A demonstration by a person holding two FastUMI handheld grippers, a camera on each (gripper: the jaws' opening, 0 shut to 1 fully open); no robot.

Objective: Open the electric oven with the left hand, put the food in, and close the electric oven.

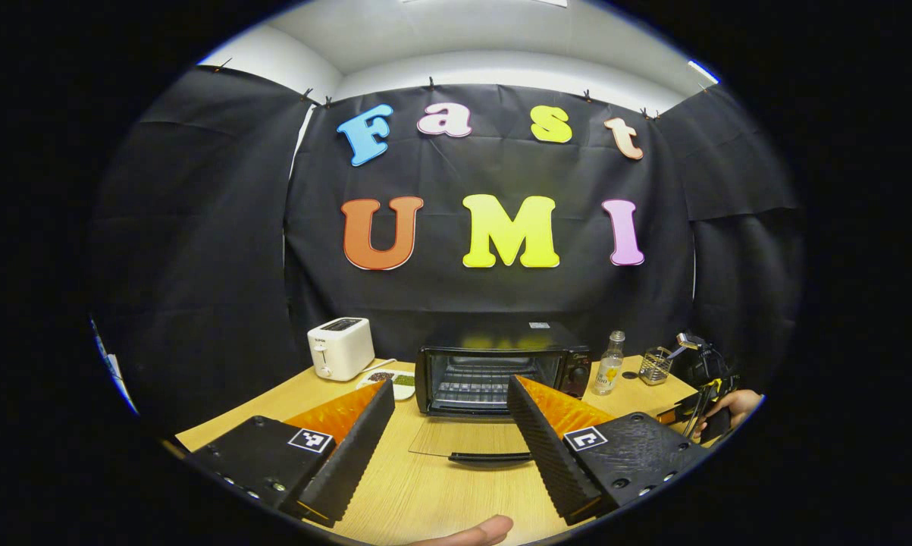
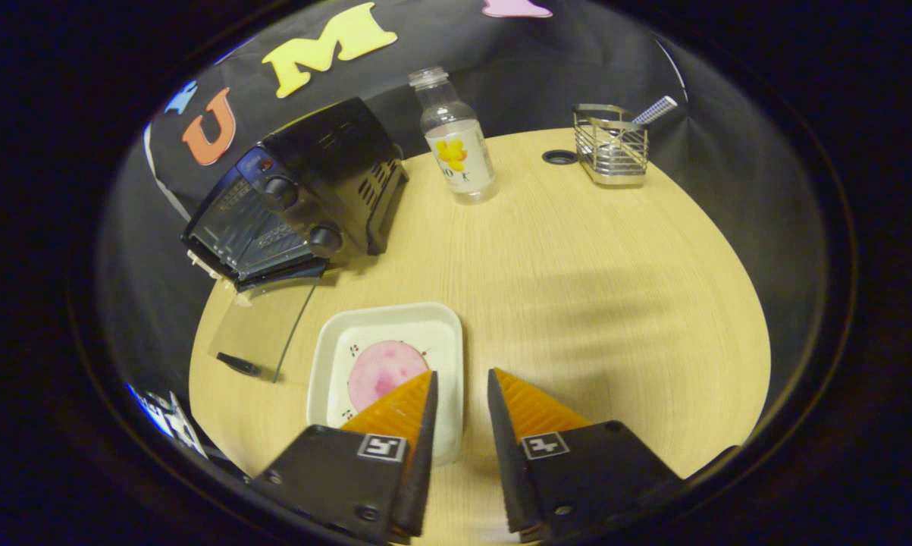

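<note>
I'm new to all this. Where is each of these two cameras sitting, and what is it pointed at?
Left gripper view: rides the left tool, low over the table, facing the open electric oven and toaster; its two fingers and a fingertip show.
Right gripper view: rides the right tool, higher, looking down at the white plate of food; its fingers straddle the plate's rim.
Shared: oven, bottle, wire basket, wooden table.
</note>
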